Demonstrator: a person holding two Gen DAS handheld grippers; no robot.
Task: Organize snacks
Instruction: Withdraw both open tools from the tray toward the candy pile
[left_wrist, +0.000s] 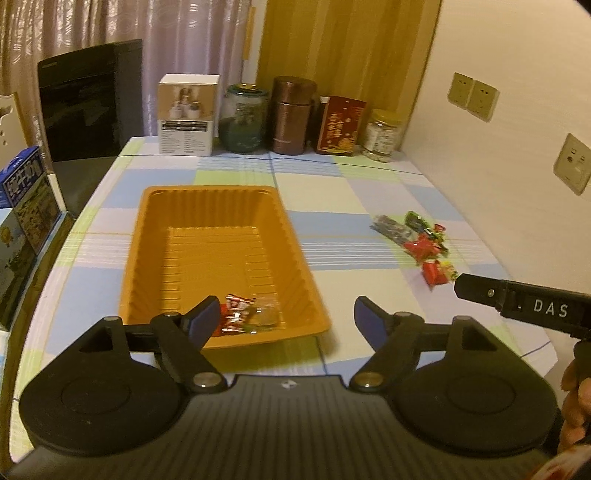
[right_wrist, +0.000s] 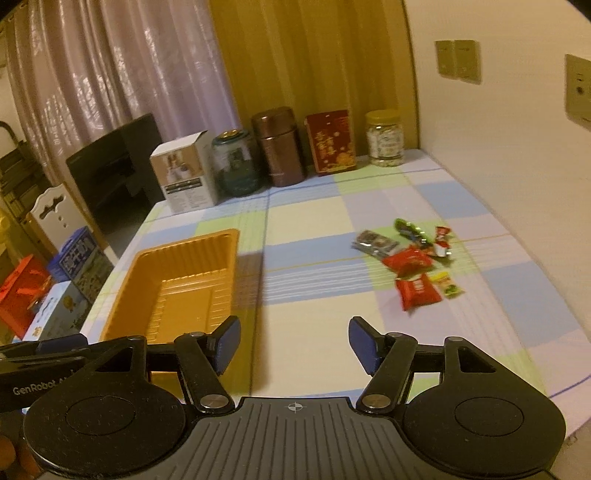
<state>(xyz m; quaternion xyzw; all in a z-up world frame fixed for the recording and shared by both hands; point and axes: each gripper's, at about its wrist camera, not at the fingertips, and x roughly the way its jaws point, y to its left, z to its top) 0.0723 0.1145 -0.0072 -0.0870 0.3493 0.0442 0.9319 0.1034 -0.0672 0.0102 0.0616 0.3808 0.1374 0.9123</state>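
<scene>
1. While both grippers hover above the worktop (left_wrist: 369, 192), the left gripper (left_wrist: 286, 317) gapes empty over the orange tray (left_wrist: 155, 236).
2. Two wrapped snacks (left_wrist: 247, 314) lie in the tray's near end.
3. The right gripper (right_wrist: 293, 343) stands open just right of the tray, holding nothing.
4. The loose snack pile (right_wrist: 410, 258) lies well right of the tray.

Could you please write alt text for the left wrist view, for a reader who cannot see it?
The open, empty left gripper hovers over the near end of an orange tray that holds a few wrapped snacks on a checked tablecloth. More snack packets lie loose to the right, near the right gripper. Jars and boxes line the far edge.
</scene>
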